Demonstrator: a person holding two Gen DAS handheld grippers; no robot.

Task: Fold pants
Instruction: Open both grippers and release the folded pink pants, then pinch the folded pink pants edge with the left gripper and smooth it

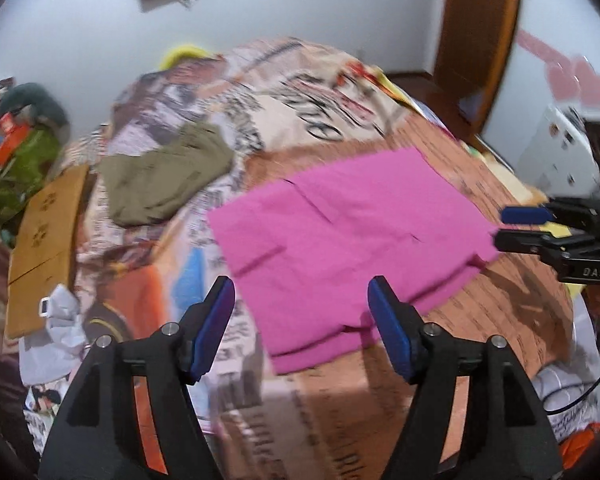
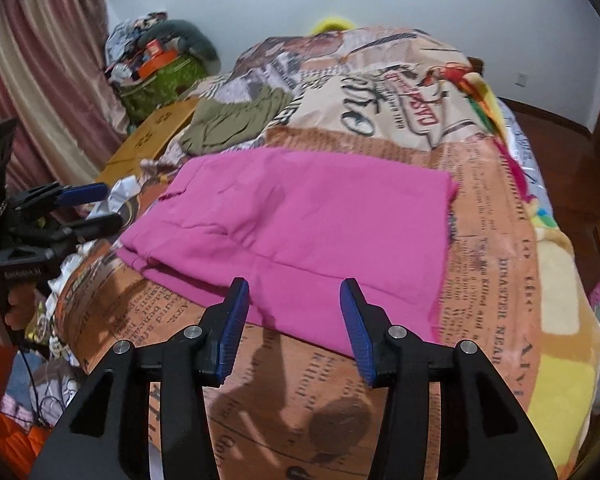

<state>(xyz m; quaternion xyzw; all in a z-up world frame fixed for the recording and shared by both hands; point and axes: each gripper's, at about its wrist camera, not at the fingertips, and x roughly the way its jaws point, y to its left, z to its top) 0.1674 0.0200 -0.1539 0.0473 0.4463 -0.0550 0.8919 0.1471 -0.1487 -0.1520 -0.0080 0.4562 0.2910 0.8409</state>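
Left wrist view: left gripper was held agape above pink pants.
Right gripper: likewise spread, nothing gripped.

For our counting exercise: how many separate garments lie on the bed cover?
2. The pink pants lie folded mid-bed, nearest both grippers. The olive garment lies crumpled beyond them, toward the far left. Others may be hidden in the clutter off the bed.
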